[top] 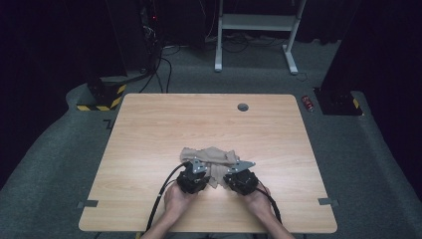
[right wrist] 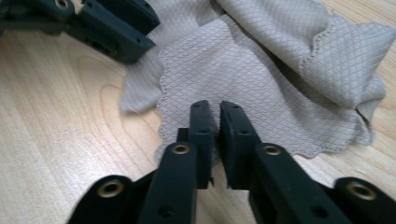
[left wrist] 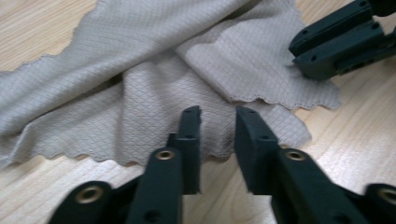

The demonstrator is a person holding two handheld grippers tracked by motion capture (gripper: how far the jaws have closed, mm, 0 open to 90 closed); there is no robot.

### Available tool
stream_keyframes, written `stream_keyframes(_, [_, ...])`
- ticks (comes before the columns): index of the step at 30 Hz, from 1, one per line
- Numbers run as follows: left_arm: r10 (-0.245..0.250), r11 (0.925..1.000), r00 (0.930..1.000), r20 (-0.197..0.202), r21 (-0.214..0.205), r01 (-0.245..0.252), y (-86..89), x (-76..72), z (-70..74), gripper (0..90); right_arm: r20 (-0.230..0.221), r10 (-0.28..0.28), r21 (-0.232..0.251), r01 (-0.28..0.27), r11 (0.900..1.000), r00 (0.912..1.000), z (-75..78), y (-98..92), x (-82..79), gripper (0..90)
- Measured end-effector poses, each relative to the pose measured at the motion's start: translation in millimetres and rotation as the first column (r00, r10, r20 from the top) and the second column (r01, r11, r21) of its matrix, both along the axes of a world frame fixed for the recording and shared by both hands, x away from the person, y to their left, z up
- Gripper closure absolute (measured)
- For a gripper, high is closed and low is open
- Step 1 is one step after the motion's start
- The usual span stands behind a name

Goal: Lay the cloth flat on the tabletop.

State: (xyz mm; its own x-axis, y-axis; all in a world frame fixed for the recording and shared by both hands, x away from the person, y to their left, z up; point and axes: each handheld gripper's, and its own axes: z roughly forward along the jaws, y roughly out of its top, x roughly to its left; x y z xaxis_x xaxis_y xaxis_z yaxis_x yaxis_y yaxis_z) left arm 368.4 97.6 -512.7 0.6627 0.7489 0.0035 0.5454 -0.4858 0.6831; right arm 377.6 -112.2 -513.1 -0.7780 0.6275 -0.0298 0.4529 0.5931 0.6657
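The wooden table (top: 149,129) carries everything, and the beige cloth (top: 211,155) lies crumpled toward its near edge, centred between my hands so each can take a side. My left gripper (left wrist: 217,122) sits over the cloth's scalloped near edge, its jaws a little apart with fabric under the tips; I judge nothing is pinched there yet. My right gripper (right wrist: 214,116), just right of it on the same hem, has its jaws nearly together, seemingly nipping a thin fold to lift and spread.
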Motion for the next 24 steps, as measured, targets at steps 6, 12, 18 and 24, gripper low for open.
stream_keyframes(6, [-0.016, 0.9999, 0.9994, -0.029, -0.004, 0.016, 3.9, 4.9, 1.8, 89.4, -0.003, -0.003, 0.002, 0.003, 1.0, 1.0, 0.4, -1.6, 2.7, 89.0])
stream_keyframes(12, [-0.012, 0.999, 0.9997, -0.019, -0.044, 0.011, 17.8, 4.0, 12.8, 89.5, 0.016, -0.025, 0.039, 0.025, 0.9989, 0.9996, 12.9, -11.4, 1.4, 89.1])
stream_keyframes(18, [0.027, 0.9975, 0.9996, -0.012, -0.065, -0.027, 41.3, 3.5, 23.8, 89.5, 0.036, -0.074, 0.065, 0.072, 0.9953, 0.9966, 25.1, -31.2, 4.2, 89.1])
stream_keyframes(24, [0.083, 0.9948, 0.9964, -0.018, -0.058, -0.084, 62.3, 4.9, 21.8, 89.1, 0.021, -0.115, 0.055, 0.113, 0.992, 0.9932, 20.4, -45.8, 6.2, 88.9])
